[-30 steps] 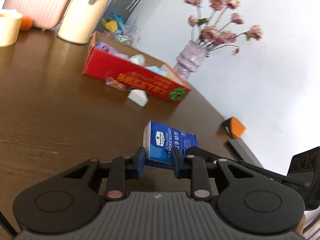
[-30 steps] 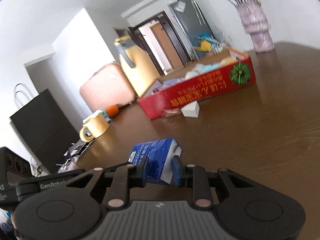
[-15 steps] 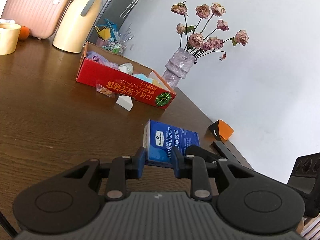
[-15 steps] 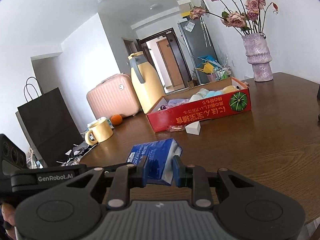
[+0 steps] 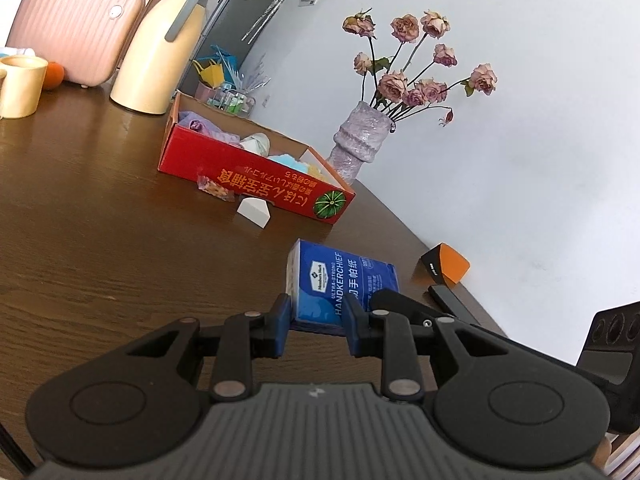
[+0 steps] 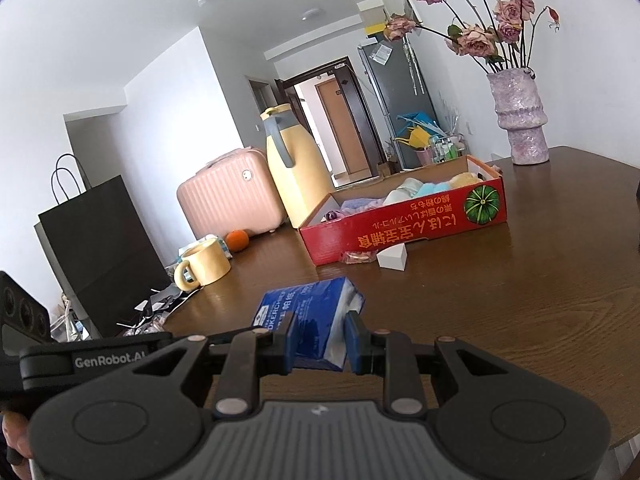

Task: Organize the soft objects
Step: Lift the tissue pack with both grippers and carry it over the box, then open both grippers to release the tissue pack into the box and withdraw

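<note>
Tissue pack (image 5: 340,282) seemingly between both grippers' pads.

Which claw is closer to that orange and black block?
Right, probably. The right claw grips the tissue pack on the side toward the block; the left claw grips it farther away.
</note>
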The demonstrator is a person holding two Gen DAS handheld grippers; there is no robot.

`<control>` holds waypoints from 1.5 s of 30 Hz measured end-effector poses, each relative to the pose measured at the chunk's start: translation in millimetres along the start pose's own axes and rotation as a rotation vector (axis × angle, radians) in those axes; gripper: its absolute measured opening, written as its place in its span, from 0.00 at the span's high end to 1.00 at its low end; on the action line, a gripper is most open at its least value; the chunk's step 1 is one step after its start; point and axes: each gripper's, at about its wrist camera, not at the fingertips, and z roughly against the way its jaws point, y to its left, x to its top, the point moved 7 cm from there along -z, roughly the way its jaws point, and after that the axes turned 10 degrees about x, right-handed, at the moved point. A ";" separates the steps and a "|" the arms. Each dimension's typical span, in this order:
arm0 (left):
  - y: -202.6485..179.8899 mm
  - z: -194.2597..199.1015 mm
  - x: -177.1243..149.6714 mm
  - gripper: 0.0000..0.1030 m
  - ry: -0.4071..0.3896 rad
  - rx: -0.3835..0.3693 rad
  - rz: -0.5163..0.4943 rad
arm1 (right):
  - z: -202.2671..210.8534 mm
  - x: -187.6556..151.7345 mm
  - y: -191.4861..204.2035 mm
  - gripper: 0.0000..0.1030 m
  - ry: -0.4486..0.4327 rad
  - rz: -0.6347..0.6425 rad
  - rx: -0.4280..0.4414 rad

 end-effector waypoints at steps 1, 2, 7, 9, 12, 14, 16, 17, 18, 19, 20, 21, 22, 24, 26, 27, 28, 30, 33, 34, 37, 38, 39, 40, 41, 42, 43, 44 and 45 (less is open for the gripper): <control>-1.0 -0.5 0.5 0.74 0.000 0.004 -0.005 | 0.0 0.3 -1.7 0.76 -0.001 -0.004 0.002; -1.9 -0.9 0.4 0.74 0.000 0.006 -0.007 | 0.1 0.4 -3.7 0.76 -0.004 -0.011 0.006; -7.6 -6.6 -0.7 0.74 0.006 0.015 -0.027 | 0.3 0.3 -11.1 0.76 -0.010 -0.038 0.010; -9.0 -10.8 2.2 0.74 0.004 0.017 -0.035 | -1.9 3.0 -15.3 0.76 -0.018 -0.050 0.008; -12.3 -19.4 12.4 0.73 -0.010 0.019 -0.055 | -8.4 13.3 -19.2 0.76 -0.035 -0.039 -0.005; -14.7 -28.9 24.7 0.73 -0.025 0.010 -0.065 | -14.7 24.8 -23.0 0.76 -0.045 -0.027 -0.011; -17.6 -42.9 43.3 0.73 -0.034 -0.004 -0.070 | -25.0 44.6 -30.0 0.76 -0.058 -0.017 -0.015; -19.3 -49.8 54.9 0.73 -0.047 -0.010 -0.077 | -31.6 56.3 -33.8 0.76 -0.067 -0.011 -0.012; -21.0 -57.1 67.1 0.73 -0.058 -0.015 -0.083 | -40.4 70.1 -38.5 0.76 -0.074 -0.001 -0.010; -21.8 -67.7 82.6 0.73 -0.065 -0.018 -0.087 | -51.7 85.2 -44.1 0.76 -0.074 0.006 -0.006; -21.8 -77.5 95.8 0.73 -0.069 -0.017 -0.088 | -61.2 97.0 -48.4 0.76 -0.070 0.014 -0.003; -20.5 -87.6 108.7 0.73 -0.070 -0.016 -0.089 | -76.2 112.6 -55.1 0.76 -0.064 0.026 0.000; -18.9 -102.0 124.6 0.73 -0.065 -0.015 -0.087 | -87.7 123.7 -60.9 0.76 -0.061 0.025 0.001; -14.3 -128.3 148.9 0.73 -0.043 -0.010 -0.077 | -118.2 145.7 -77.4 0.76 -0.042 0.028 -0.002; -8.3 -161.1 171.0 0.73 -0.016 0.003 -0.068 | -148.7 161.7 -96.4 0.76 -0.017 0.016 -0.006; -4.6 -176.9 178.9 0.73 0.000 0.012 -0.063 | -165.2 168.6 -107.3 0.76 0.002 0.005 -0.008; 0.4 -194.7 185.7 0.73 0.023 0.018 -0.049 | -179.9 173.5 -117.5 0.76 0.020 -0.002 -0.013; 10.6 -223.4 191.4 0.73 0.061 0.042 -0.041 | -212.0 177.8 -138.8 0.76 0.081 -0.036 -0.014; 25.2 -257.4 193.1 0.73 0.109 0.083 -0.056 | -246.4 174.2 -164.1 0.76 0.152 -0.094 -0.004; 30.1 -267.1 191.1 0.73 0.131 0.097 -0.069 | -255.5 170.8 -169.1 0.76 0.179 -0.107 -0.006; 35.8 -280.4 178.9 0.70 0.189 0.128 -0.122 | -270.3 153.3 -180.2 0.76 0.268 -0.129 -0.029; 34.6 -277.6 176.6 0.68 0.173 0.118 -0.154 | -268.8 148.8 -180.7 0.77 0.273 -0.106 -0.049; 34.0 -274.9 174.7 0.66 0.167 0.113 -0.172 | -268.2 146.5 -178.7 0.77 0.277 -0.076 -0.060; 34.6 -272.7 174.6 0.64 0.162 0.118 -0.175 | -267.7 145.6 -177.2 0.75 0.282 -0.062 -0.071; 35.2 -271.1 175.1 0.64 0.162 0.122 -0.174 | -266.2 147.4 -175.9 0.73 0.277 -0.056 -0.080; 35.7 -269.1 176.3 0.63 0.161 0.130 -0.173 | -262.2 150.6 -172.5 0.66 0.271 -0.052 -0.084; 36.4 -264.9 178.3 0.63 0.153 0.141 -0.173 | -257.5 154.4 -169.7 0.62 0.261 -0.046 -0.082; 36.3 -259.8 179.8 0.63 0.144 0.145 -0.177 | -250.8 159.7 -164.8 0.62 0.246 -0.032 -0.081; 35.7 -252.4 181.7 0.61 0.133 0.150 -0.182 | -242.6 166.0 -159.5 0.62 0.229 -0.014 -0.084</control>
